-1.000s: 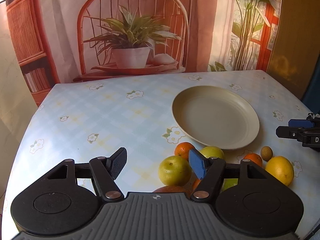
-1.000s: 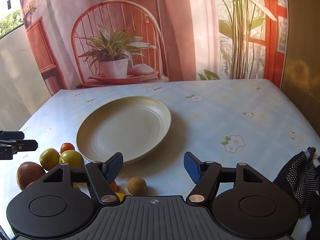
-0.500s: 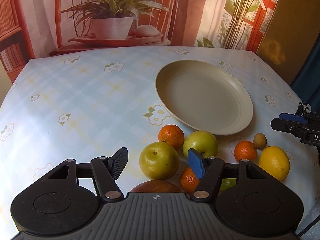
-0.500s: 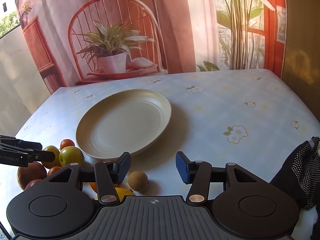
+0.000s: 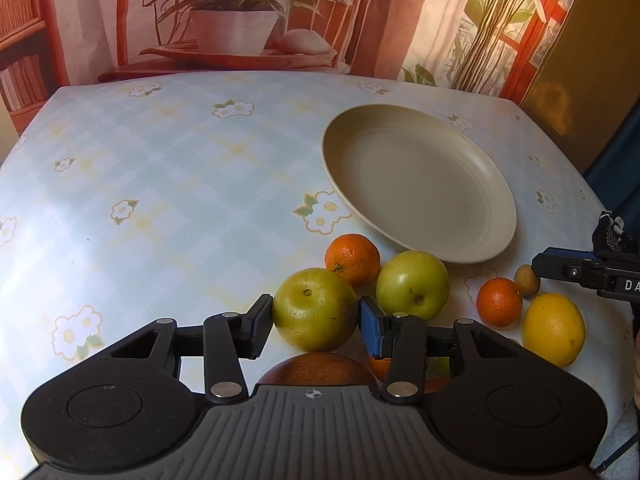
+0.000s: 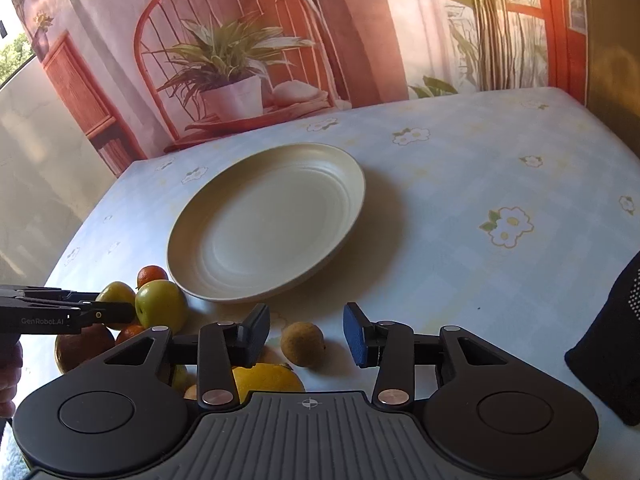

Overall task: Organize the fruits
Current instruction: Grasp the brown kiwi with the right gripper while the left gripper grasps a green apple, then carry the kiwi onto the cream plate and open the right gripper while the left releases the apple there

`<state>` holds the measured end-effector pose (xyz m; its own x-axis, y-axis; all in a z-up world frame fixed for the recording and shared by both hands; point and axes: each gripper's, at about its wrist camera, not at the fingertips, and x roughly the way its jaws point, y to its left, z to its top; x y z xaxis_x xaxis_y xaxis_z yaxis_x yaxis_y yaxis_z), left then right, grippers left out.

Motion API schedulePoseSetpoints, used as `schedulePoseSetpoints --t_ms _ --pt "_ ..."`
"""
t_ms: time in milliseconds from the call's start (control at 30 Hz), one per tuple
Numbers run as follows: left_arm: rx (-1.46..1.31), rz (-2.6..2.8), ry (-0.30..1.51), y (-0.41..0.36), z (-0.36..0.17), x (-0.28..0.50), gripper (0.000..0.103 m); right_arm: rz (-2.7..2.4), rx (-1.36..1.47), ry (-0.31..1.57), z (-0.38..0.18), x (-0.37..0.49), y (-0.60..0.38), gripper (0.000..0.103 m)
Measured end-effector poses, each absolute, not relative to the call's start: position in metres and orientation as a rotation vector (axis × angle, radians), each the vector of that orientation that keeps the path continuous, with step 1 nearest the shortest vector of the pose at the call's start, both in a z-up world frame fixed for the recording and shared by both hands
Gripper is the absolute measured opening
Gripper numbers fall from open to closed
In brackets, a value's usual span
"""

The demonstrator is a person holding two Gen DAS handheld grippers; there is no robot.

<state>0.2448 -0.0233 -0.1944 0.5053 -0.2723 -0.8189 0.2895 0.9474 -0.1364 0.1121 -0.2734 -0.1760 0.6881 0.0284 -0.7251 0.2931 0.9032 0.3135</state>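
Observation:
A cream plate [image 5: 472, 240] lies empty on the flowered tablecloth; it also shows in the right wrist view [image 6: 200, 276]. Fruits cluster at its near edge. My left gripper [image 5: 316, 322] has its jaws around a green apple [image 5: 314, 312], pads at both sides of it. A second green apple [image 5: 412, 284], two oranges [image 5: 352, 258] [image 5: 498, 302], a lemon [image 5: 554, 328] and a brown-red fruit [image 5: 316, 368] lie close by. My right gripper [image 6: 306, 334] is open around a small brown fruit [image 6: 302, 344], not touching it.
A dark dotted cloth [image 6: 612, 344] lies at the right table edge. A printed backdrop with a plant and a chair hangs behind the table. The left gripper's fingers [image 6: 60, 314] show from the side in the right wrist view.
My left gripper moved forward and down onto the fruit cluster and its jaws narrowed around the green apple. My right gripper lowered and shifted so the small brown fruit sits between its jaws.

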Motion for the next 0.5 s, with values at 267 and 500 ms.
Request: schedulePoseSetpoints --t_ms 267,500 --pt "0.02 -0.316 0.944 -0.019 -0.185 0.242 0.048 -0.148 0.534 0.86 -0.192 0.116 -0.277 0.034" --pt "0.027 -0.318 0.905 -0.018 -0.174 0.241 0.048 -0.158 0.574 0.849 -0.196 0.113 -0.279 0.024"
